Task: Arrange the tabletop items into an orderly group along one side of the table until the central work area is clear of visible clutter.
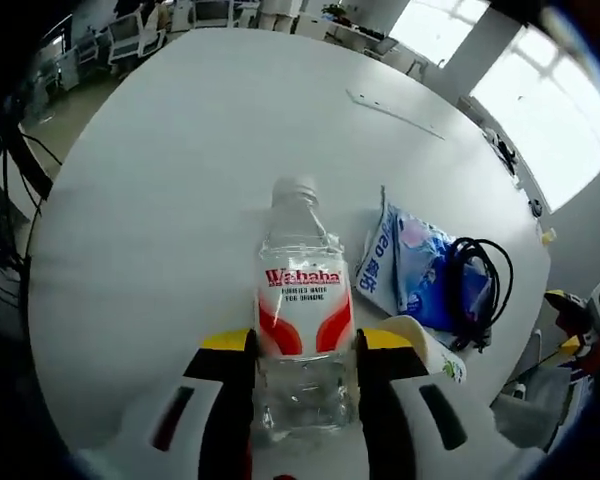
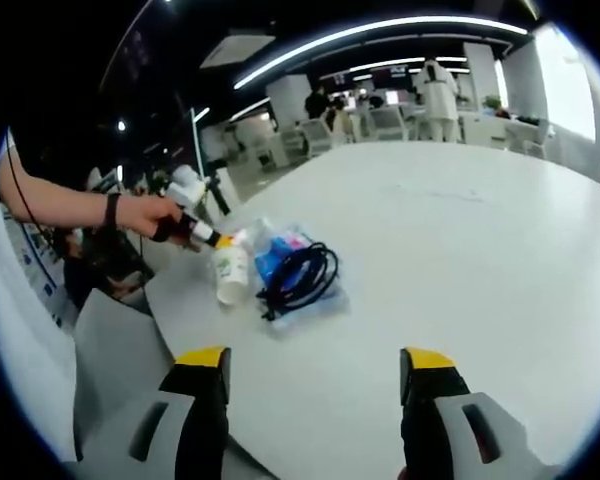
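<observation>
Bench [image 1: 180, 170]: white, round, glossy, bare toward its far side.
Room: office chairs [image 2: 385, 122] and bright windows [image 1: 540, 120] beyond.
Left tool [image 1: 305, 375]: pinching a water bottle [image 1: 302, 300] at the near edge.
Blue packet [image 1: 410, 265]: right of the bottle, under a black cable [image 1: 480, 285].
Right tool [image 2: 315, 390]: spread, holding nothing.

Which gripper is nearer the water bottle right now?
Left. The left gripper has its jaws on either side of the water bottle, gripping it. The right gripper is open, well back from the bottle over bare table.
</observation>
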{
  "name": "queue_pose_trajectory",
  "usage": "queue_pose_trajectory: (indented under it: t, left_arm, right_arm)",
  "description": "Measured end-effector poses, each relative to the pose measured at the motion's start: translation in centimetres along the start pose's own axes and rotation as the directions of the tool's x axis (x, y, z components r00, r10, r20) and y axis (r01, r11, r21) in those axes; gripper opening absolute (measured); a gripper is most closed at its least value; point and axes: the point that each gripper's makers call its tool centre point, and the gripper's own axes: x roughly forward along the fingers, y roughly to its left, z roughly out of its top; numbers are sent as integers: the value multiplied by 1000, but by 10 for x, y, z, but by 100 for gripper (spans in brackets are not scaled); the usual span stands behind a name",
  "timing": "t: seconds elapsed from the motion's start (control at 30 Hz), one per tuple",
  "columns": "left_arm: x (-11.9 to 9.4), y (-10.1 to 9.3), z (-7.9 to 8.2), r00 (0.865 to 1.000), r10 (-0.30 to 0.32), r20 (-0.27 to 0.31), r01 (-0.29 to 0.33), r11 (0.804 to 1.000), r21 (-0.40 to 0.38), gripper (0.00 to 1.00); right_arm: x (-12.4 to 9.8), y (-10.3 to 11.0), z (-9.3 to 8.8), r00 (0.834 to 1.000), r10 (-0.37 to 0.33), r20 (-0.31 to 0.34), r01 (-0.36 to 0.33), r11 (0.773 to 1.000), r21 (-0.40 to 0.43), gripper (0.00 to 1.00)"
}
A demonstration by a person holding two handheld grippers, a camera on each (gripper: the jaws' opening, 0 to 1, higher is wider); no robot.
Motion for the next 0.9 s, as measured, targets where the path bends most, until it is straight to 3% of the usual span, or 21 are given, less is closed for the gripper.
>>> queue_pose_trajectory:
  t: [0.5,0.9]
  left_arm:
    - [-18,32,-20,999,33,-20,-34,999,-21,39]
    - [-32,34,-48,999,44,-16,-45,997,-58,39]
  right_arm:
    - [9,9,6,1000,24,10,-23,1000,-7,70]
    - [15,14,11,999,40,6,-40,999,-22,70]
